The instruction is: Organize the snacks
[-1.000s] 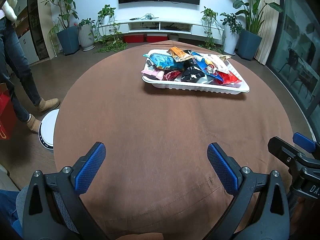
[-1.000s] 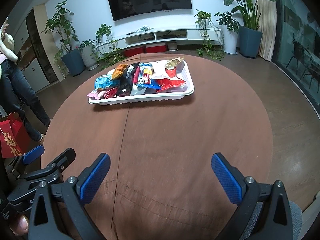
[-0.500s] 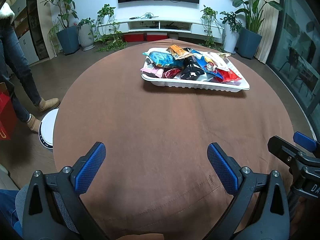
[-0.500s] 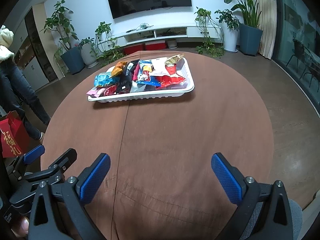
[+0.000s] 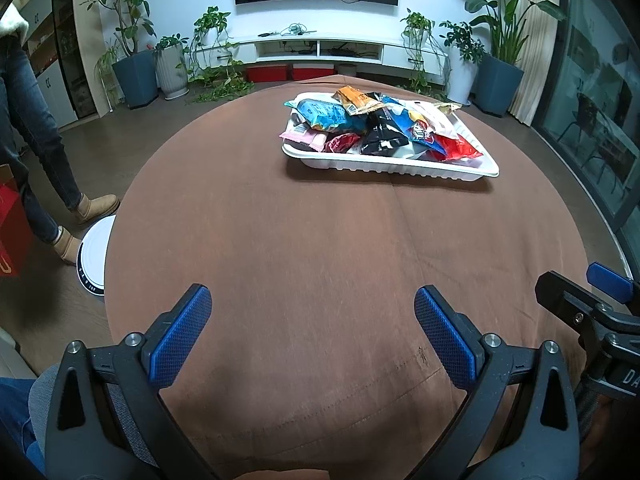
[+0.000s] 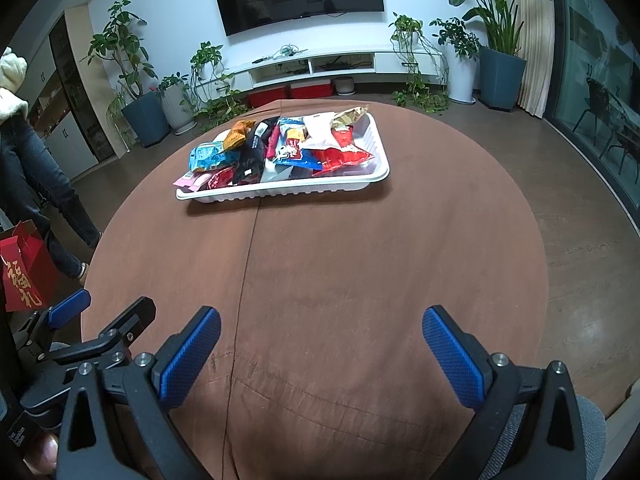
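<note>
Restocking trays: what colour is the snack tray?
White tray, ribbed sides; right wrist view shows it best.

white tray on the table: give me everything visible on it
The white tray is a shallow rectangular dish with a flat lip and ribbed side walls, thin moulded plastic or foam by its look. It sits flat on the brown tablecloth, on the far half of the round table, slightly askew to both cameras. The snack packets fill it in a loose heap; a pink packet overhangs its left rim. Neither the left gripper nor the right gripper touches it; both are open at the near edge.
</note>
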### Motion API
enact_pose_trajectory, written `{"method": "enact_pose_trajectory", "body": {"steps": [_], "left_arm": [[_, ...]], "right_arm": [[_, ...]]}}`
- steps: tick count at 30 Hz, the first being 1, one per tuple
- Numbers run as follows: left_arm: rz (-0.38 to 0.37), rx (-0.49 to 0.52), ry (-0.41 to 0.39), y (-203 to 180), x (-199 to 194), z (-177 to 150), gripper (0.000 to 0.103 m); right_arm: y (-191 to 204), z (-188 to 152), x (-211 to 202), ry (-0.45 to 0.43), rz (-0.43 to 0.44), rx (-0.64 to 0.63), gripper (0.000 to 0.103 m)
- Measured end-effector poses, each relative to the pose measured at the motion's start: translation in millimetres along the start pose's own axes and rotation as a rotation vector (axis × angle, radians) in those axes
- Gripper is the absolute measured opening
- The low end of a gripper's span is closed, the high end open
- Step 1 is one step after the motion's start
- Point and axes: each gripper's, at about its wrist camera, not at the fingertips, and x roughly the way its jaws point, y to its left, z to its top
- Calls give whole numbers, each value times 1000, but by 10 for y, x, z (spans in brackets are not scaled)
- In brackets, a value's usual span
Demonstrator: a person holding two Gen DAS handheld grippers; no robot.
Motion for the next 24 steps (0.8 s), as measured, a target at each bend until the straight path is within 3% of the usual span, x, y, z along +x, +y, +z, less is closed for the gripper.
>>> {"method": "enact_pose_trajectory", "body": {"steps": [24], "left_arm": [[-4,9,5,-33,17,7,103]], "right_arm": [[12,-9,-7,6,-2,-4,103]]}}
